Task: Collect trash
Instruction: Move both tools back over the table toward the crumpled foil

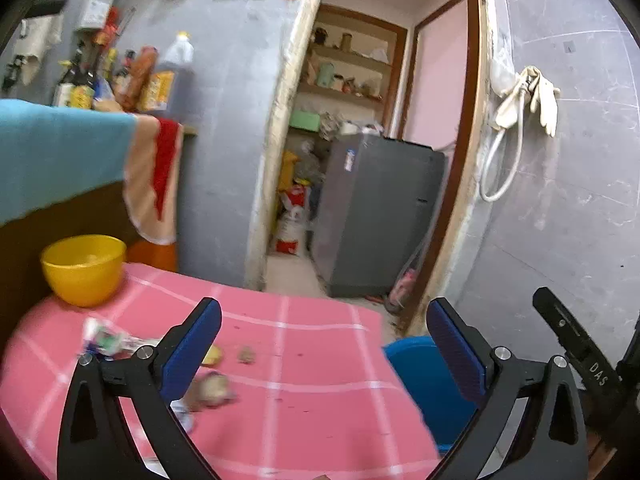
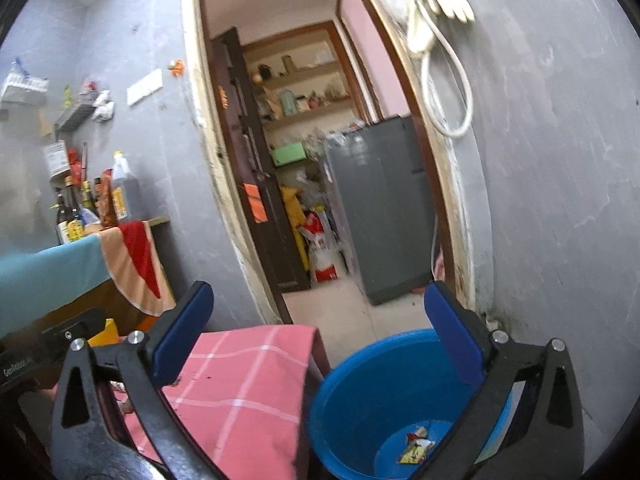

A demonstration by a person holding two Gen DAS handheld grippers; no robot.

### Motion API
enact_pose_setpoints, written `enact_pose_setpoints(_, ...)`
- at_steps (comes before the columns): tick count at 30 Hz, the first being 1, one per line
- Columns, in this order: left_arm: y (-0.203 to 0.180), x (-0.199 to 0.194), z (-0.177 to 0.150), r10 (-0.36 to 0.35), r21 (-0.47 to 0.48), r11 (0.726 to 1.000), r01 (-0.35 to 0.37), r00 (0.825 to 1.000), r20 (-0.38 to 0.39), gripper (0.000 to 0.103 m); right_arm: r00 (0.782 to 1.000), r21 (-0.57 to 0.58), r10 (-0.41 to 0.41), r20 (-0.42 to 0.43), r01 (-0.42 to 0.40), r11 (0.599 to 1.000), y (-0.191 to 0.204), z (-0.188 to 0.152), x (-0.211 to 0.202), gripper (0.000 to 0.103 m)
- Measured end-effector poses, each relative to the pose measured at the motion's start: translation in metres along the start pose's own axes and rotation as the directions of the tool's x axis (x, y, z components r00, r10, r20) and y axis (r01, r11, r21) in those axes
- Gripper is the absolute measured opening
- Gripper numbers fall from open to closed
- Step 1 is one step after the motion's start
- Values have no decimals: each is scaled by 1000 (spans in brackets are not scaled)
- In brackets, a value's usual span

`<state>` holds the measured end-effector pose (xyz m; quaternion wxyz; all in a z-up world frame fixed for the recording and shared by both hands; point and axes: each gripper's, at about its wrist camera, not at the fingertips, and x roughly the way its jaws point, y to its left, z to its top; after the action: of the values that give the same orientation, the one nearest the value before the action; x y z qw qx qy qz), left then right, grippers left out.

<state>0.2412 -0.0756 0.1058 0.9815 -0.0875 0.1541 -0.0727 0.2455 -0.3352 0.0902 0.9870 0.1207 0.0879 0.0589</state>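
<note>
The left tool (image 1: 324, 344) is spread wide, and nothing sits between its blue pads (image 1: 196, 344). It hangs over the tabletop (image 1: 312, 360), which has a pink checked cloth on it. The right tool (image 2: 320, 340) is spread wide too, with nothing in it. It hangs just above the blue bucket (image 2: 360, 384), which stands on the floor right beside the tabletop, near the gray wall.

Down at the bottom of the bucket lie a few torn wrappers (image 2: 416, 446). So some of the trash is already in there.

There is more to pick up. On the pink cloth, close to the left tool's near finger, lie a crumpled brownish scrap (image 1: 214, 390), a small yellow bit (image 1: 213, 356) and a small brown crumb (image 1: 247, 355). A shiny wrapper (image 1: 106, 340) lies a little farther off, toward the yellow bowl (image 1: 84, 268). The picture is blurry there, so it is hard to say just what each piece is. The yellow bowl stands at the far corner of the tabletop, and I cannot tell if there is trash in it.

I think the job is partly done: some trash is in the bucket, and several bits are left on the cloth. The next thing is likely to grab one of those bits and carry it over to the bucket.
</note>
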Motion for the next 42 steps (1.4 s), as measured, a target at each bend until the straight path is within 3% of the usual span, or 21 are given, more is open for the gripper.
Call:
enact_pose_setpoints(7, 30, -42, -5, 69, 16, 997, -71, 994, 82, 101, 995, -84, 83, 49, -79, 993, 42, -7, -21, 103)
enact_pose_setpoints(13, 53, -76, -17, 138, 42, 988, -146, 979, 147, 101, 986, -159, 150, 74, -137, 978, 76, -17, -34, 103)
enact_pose_setpoints(20, 85, -95, -33, 204, 41, 977, -210, 970, 131, 101, 975, -248, 219, 20, -208, 946, 111, -32, -34, 103)
enact_pose_setpoints(33, 133, -102, -59, 286, 12, 958, -286, 958, 24, 101, 936, -270, 290, -198, -337, 902, 151, -67, -7, 103)
enact_pose_setpoints(39, 150, -92, -64, 340, 18, 940, -340, 939, -51, 101, 895, -253, 297, -334, -388, 886, 171, -87, 11, 103)
enact_pose_setpoints(42, 159, -84, -67, 365, 24, 931, -364, 926, -100, 101, 861, -242, 292, -416, -414, 878, 182, -100, 23, 103)
